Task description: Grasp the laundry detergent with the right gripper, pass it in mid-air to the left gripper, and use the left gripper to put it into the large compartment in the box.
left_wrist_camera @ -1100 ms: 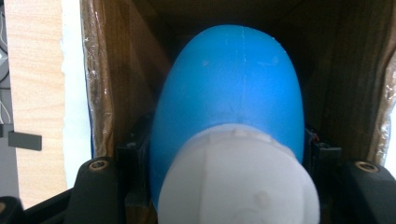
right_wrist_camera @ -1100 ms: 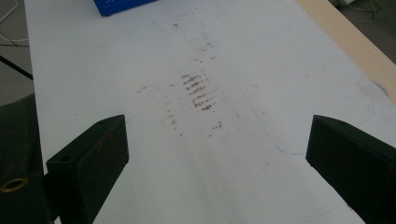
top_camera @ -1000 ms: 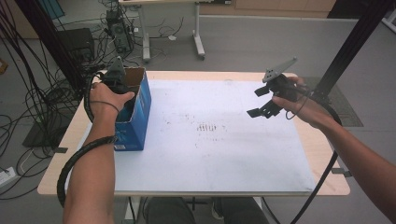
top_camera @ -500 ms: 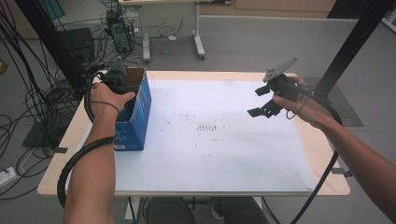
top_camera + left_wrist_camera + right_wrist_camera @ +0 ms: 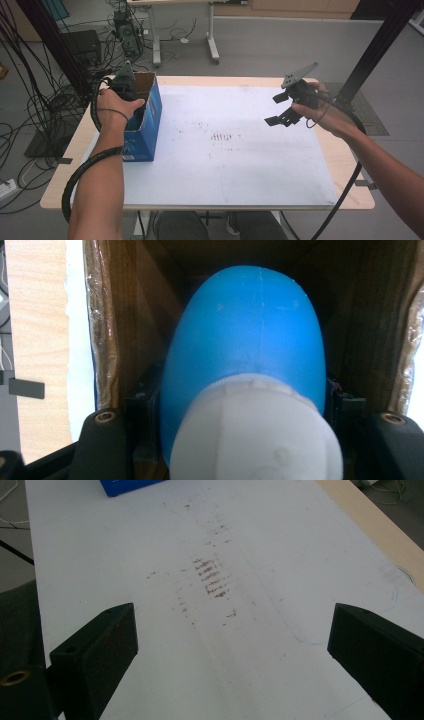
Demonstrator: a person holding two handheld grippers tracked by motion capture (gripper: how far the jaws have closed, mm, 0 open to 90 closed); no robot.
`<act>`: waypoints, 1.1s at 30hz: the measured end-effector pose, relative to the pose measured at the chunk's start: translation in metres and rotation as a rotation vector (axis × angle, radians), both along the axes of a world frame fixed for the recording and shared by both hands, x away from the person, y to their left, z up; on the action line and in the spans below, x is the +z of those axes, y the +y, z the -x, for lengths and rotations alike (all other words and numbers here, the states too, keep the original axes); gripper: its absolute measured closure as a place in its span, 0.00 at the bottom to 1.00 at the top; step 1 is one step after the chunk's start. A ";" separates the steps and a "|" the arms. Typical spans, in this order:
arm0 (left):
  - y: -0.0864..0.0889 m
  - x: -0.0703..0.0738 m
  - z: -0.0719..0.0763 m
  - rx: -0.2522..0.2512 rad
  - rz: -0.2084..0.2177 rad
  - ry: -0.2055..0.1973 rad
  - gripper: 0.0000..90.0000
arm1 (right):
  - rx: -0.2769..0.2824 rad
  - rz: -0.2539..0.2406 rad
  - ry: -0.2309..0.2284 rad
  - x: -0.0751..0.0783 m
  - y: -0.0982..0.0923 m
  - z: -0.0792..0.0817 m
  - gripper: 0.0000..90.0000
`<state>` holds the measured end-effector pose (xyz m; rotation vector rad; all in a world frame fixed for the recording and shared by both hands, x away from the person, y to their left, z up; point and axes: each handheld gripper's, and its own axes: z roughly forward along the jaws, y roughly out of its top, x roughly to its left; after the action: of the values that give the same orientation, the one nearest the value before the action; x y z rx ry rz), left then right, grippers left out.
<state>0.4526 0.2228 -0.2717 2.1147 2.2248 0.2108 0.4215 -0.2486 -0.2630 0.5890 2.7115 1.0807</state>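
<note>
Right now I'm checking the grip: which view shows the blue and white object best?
The left gripper view: the blue and white object sits between the jaws, inside the box. In the high view the left hand covers it; the right gripper view catches a box corner.

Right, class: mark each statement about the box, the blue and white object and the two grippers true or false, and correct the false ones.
1. The left gripper is inside the blue cardboard box. True.
2. It grips a blue and white rounded object. True.
3. The right gripper is shut on a cloth. False: it is open and holds nothing.
4. The box stands at the table's right edge. False: it stands near the left edge.
</note>
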 end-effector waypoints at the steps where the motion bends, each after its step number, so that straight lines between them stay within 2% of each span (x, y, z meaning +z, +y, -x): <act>1: 0.000 0.000 0.000 0.000 0.001 0.000 0.40 | -0.002 0.000 0.002 0.000 0.000 0.000 0.07; 8: 0.001 0.003 0.002 0.002 0.018 -0.013 0.37 | 0.003 -0.001 0.002 -0.001 0.001 0.000 0.07; 18: 0.000 0.021 0.006 -0.015 0.012 -0.017 0.32 | 0.013 -0.004 -0.006 0.002 0.007 0.001 0.07; 20: -0.002 0.026 0.007 -0.014 -0.011 -0.017 0.32 | 0.010 0.000 -0.007 0.001 0.006 0.000 0.07; 26: -0.005 0.046 0.011 -0.028 -0.011 -0.041 0.30 | -0.003 0.007 0.000 0.000 0.003 -0.001 0.07; 33: -0.019 0.080 0.019 -0.054 -0.036 -0.092 0.25 | -0.018 0.033 0.013 -0.001 0.002 -0.004 0.07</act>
<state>0.4340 0.2035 -0.1913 2.1339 2.1260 0.3398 0.4254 -0.2463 -0.2640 0.6170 2.7242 1.0291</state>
